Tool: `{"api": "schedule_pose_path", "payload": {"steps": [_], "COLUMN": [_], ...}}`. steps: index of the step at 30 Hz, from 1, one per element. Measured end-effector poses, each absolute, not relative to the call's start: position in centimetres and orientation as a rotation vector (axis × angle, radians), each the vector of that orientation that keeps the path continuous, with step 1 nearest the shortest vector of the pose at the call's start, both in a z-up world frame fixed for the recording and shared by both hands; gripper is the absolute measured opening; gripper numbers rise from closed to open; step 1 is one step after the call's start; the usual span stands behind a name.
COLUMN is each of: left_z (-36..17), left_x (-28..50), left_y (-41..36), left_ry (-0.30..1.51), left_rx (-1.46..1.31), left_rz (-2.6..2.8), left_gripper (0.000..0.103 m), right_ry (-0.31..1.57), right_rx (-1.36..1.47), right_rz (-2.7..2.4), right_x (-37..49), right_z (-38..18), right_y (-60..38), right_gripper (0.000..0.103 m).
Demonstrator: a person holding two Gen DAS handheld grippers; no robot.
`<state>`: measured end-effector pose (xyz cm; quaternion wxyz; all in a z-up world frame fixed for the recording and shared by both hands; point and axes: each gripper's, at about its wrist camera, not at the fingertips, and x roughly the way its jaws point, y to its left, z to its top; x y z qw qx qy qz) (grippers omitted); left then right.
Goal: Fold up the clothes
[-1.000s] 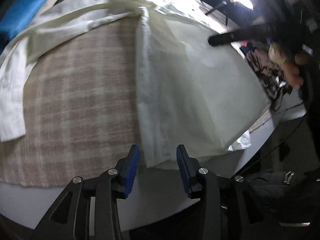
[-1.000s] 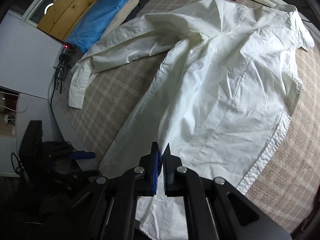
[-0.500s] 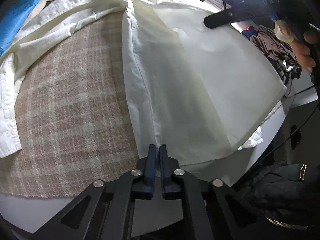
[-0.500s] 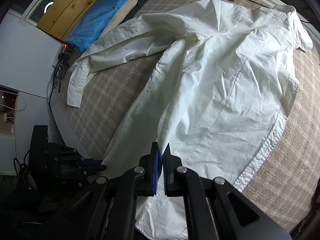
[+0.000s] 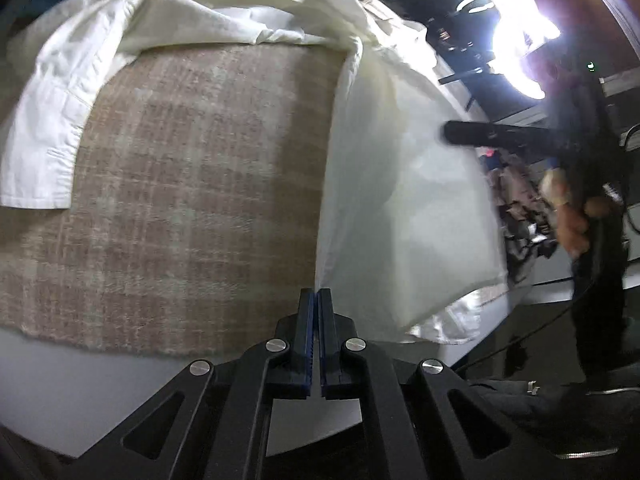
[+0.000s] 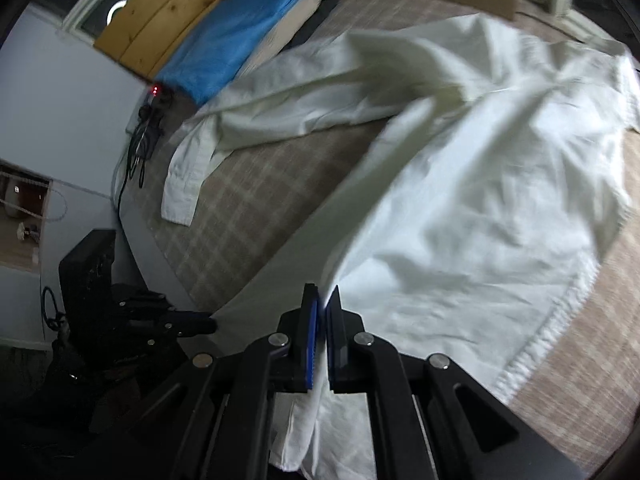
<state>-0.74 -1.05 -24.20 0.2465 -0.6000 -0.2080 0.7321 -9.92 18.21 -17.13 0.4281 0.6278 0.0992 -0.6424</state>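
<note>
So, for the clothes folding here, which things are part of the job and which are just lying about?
Part of the job:
white shirt
left claw, shut on the shirt's edge
right claw, shut on the shirt's hem
plaid cover under the shirt

Lying about:
blue bundle
wooden boards
cables

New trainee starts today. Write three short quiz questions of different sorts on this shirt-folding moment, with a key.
1. True or false: the left gripper is shut on the edge of the white shirt.
2. Multiple choice: what does the shirt lie on? A) a bare wooden floor B) a beige checked blanket C) a glass desk
3. Fill in: the sleeve cuff lies near the side of the bed where a ____ folded cloth sits.

Key: 1 true; 2 B; 3 blue. The right gripper is also shut on the shirt, with cloth hanging below its fingers.
</note>
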Motion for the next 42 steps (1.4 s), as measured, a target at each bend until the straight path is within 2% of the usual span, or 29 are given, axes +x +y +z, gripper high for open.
{"api": "schedule_pose_path", "payload": {"steps": [6,9,12,16,18,20,23,25,28,30,32,36,39,42], "left_z": [-24.7,-24.1,-24.4,-24.3,-23.6,-22.5,-21.0,-20.5,-21.1,-21.9,-22.4,-21.4,-20.6,-21.8], "left_x": [-0.4,-0.6,-1.0,-1.1,-0.9,-0.8,-1.5,-2.3,-3.5,-4.1,-4.5,-4.7,-4.4,-4.4], "left_y": [-0.6,-0.6,-1.1,-2.0,-2.7,-3.3,-2.6,-1.1,1.5,2.5,2.8,2.1,1.2,1.5], "left_ry": [-0.501,-0.489,-0.491,-0.494,-0.482,-0.481,-0.439,-0.355,-0.239,-0.181,-0.176,-0.224,-0.238,-0.186], "left_rx": [-1.656,-1.652,-1.658,-1.671,-1.672,-1.657,-1.607,-1.593,-1.623,-1.657,-1.671,-1.661,-1.647,-1.704], "left_rz": [2.001,1.989,1.986,1.989,2.017,2.042,2.032,2.021,1.998,1.973,1.949,1.93,1.934,1.915], "left_gripper": [0.004,0.004,0.004,0.004,0.005,0.018,0.031,0.034,0.034,0.029,0.002,0.001,0.002,0.012], "right_ry": [0.328,0.342,0.317,0.372,0.349,0.308,0.298,0.308,0.247,0.2,0.153,0.049,0.038,0.068], "right_rx": [1.626,1.69,1.748,1.707,1.695,1.686,1.673,1.692,1.761,1.802,1.837,1.891,1.858,1.839], "right_rz": [-1.563,-1.522,-1.431,-1.421,-1.433,-1.461,-1.569,-1.659,-1.74,-1.773,-1.794,-1.801,-1.768,-1.775], "right_x": [-9.6,-9.8,-9.4,-7.7,-7.3,-7.0,-6.8,-6.6,-6.1,-5.4,-4.7,-3.7,-3.2,-2.9], "right_z": [-20.0,-22.0,-23.2,-21.6,-20.5,-19.4,-18.2,-18.0,-18.3,-18.8,-19.5,-21.0,-21.2,-21.4], "right_y": [14.0,12.5,11.5,12.3,13.7,16.1,20.4,24.1,29.4,32.4,34.6,37.1,36.6,36.0], "right_gripper": [0.004,0.009,0.022,0.031,0.032,0.033,0.042,0.044,0.044,0.044,0.044,0.044,0.044,0.044]}}
